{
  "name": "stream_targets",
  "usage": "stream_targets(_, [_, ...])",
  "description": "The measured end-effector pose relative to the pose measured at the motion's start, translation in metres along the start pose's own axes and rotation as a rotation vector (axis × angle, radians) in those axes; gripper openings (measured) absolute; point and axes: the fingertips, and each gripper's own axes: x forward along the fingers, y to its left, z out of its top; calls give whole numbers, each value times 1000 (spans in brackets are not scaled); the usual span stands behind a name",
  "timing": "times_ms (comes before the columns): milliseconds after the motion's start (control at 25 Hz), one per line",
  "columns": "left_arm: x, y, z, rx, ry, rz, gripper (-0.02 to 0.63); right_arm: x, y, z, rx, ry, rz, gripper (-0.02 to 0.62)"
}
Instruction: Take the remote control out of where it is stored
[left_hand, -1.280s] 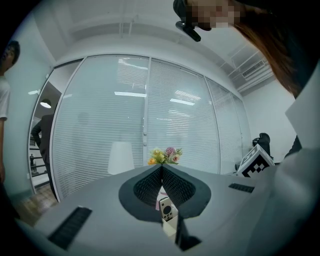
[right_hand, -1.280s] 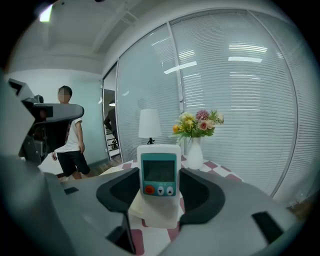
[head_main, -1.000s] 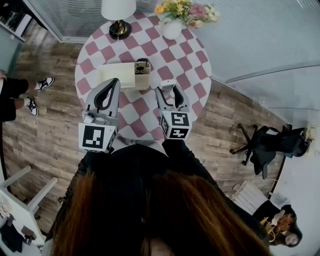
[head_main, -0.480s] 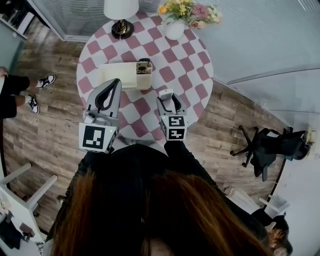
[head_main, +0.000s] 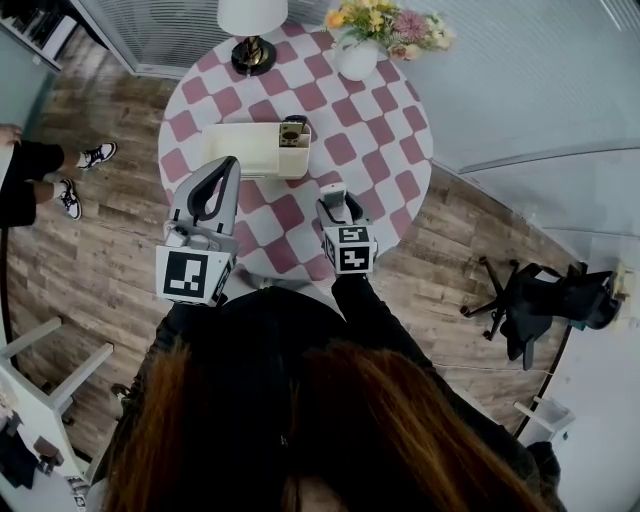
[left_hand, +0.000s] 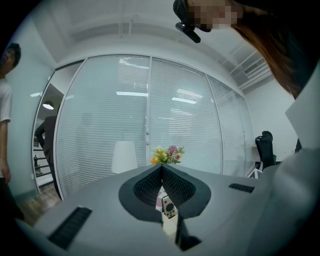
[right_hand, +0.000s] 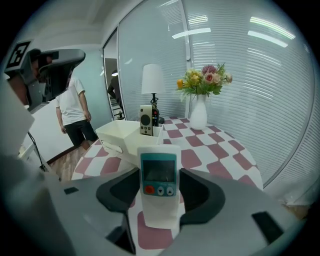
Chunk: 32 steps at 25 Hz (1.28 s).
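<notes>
Remote (right_hand: 159, 172) out of box (head_main: 238, 152), clenched upright in right gripper (head_main: 336, 207), jaws pressed on both sides of lower body, screen and buttons facing that gripper's camera. Compared with a second ago: drawn back from box's near end toward the person, now clear of it and held over checked table (head_main: 385, 150), touching nothing else. Also tipped more upright than before, by the look of it. Box unmoved on table; second remote (head_main: 290, 135) standing in its end compartment, untouched. Left gripper (left_hand: 161, 172) clenched on nothing, pads together, waiting near box's front side in same pose as before, no part in the lift. Judgement: removal itself done, remote being free of storage; remaining, at most, setting it down on bare table or simply holding. Main risk: slip from a narrow side grip if tilted further.
</notes>
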Motion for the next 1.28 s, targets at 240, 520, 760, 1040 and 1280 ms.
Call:
stream_targets(240, [-2,4,0,-1,0,13,9,17,5,4,-45,28,28,247])
stream_targets(520, [-2,6,0,0,2,23,9,40,7,3,-71,72,46,247])
stream_targets(760, [-5,8,-1,3,7,29,9,54,2,-5,-58,117,37,247])
stream_targets(1040, [-5,8,-2,2,10,29,9,70,0,-29,-86,198,36,247])
stream_targets(1280, [-5,9,-4,2,14,32,9,76,-2,-46,-83,238,33,247])
